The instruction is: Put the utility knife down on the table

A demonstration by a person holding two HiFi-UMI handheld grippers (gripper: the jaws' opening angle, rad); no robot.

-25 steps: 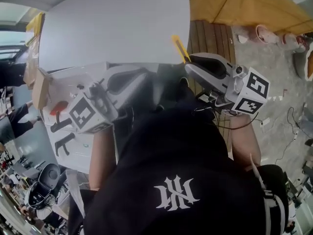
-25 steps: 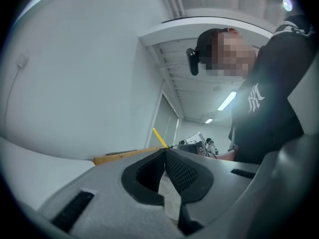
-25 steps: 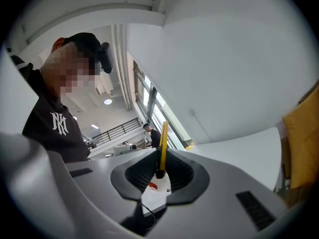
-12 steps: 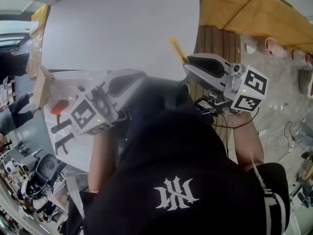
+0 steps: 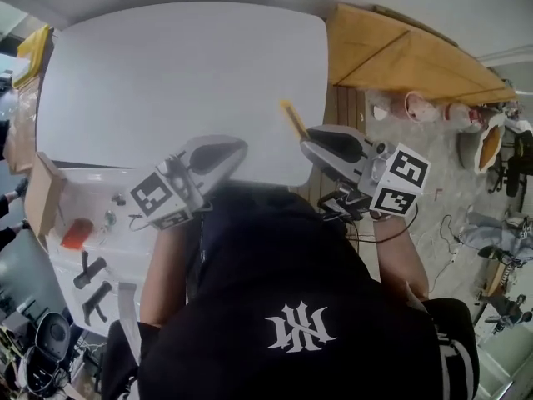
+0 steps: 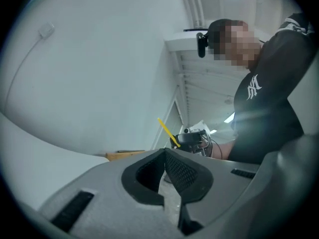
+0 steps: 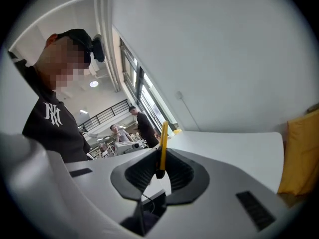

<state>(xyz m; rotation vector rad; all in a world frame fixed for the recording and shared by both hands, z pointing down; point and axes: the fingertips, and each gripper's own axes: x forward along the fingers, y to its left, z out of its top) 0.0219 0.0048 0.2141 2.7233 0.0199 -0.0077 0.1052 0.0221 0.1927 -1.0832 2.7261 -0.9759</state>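
Observation:
A yellow utility knife (image 5: 291, 118) sticks out of my right gripper (image 5: 307, 137), which is shut on it just above the near right edge of the white table (image 5: 183, 73). In the right gripper view the knife (image 7: 162, 146) stands upright, pinched between the dark pads (image 7: 180, 173). My left gripper (image 5: 241, 146) hangs over the table's near edge, shut with nothing in it; its pads (image 6: 182, 171) meet at the tip. From the left gripper view the knife (image 6: 166, 132) shows in the right gripper (image 6: 192, 139) beyond.
Wooden boards (image 5: 400, 52) lean to the right of the table. A white cart (image 5: 92, 257) with an orange item (image 5: 75, 232) and a cardboard box (image 5: 40, 197) stands at the left. Two people (image 7: 142, 126) stand far off.
The head view has swung so that the whole table top shows. Both grippers keep much the same pose at the near edge, and the knife stays in the right gripper.

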